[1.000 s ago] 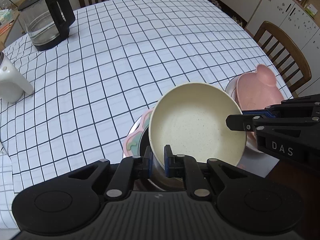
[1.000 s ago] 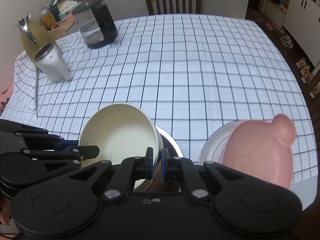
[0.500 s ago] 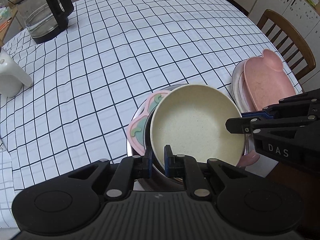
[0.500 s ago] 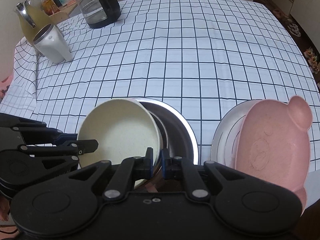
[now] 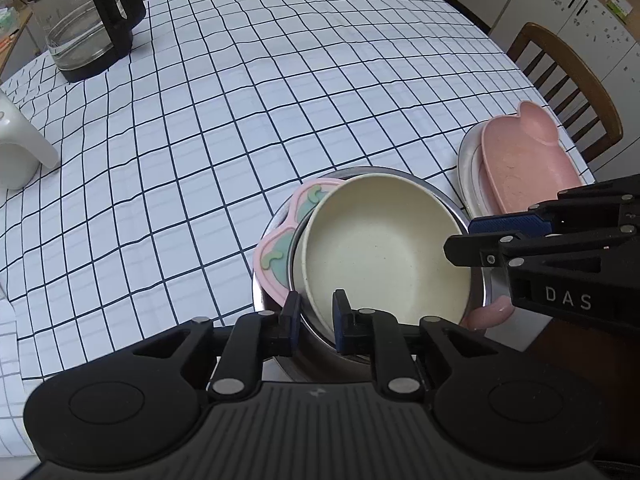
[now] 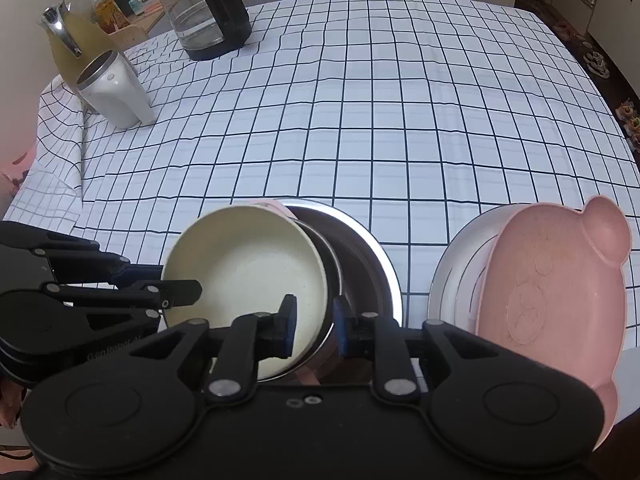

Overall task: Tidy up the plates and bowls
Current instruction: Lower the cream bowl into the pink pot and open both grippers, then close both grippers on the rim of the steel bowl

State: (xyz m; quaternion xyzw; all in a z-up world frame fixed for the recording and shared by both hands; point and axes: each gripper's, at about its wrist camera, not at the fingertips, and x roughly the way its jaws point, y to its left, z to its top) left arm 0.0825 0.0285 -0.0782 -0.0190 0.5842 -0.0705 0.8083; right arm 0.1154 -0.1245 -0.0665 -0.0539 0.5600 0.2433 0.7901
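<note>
A cream bowl (image 5: 380, 256) (image 6: 248, 268) sits nested in a steel bowl (image 5: 478, 280) (image 6: 376, 256) near the table's front edge. A pink divided plate (image 5: 276, 256) pokes out from under them. My left gripper (image 5: 318, 320) straddles the cream bowl's near rim; its jaws are opening and the pads stand off the rim. My right gripper (image 6: 314, 328) straddles the rim on the opposite side, also opening, with the cream and steel rims loose in the gap. Each gripper shows in the other's view, the right gripper (image 5: 472, 240) and the left gripper (image 6: 180, 292).
A pink bear-shaped bowl (image 5: 520, 164) (image 6: 552, 292) rests on a pale plate (image 5: 466, 160) (image 6: 448, 276) to the right. A glass carafe (image 5: 88, 28) (image 6: 208, 12), a white jug (image 5: 16, 148) (image 6: 116, 88) and a yellow pitcher (image 6: 68, 52) stand far left. A wooden chair (image 5: 568, 76) flanks the checked table.
The cream bowl came down from a raised tilt and settled into the steel bowl. Both grippers' jaws, pinched on its rim before, have spread apart.
</note>
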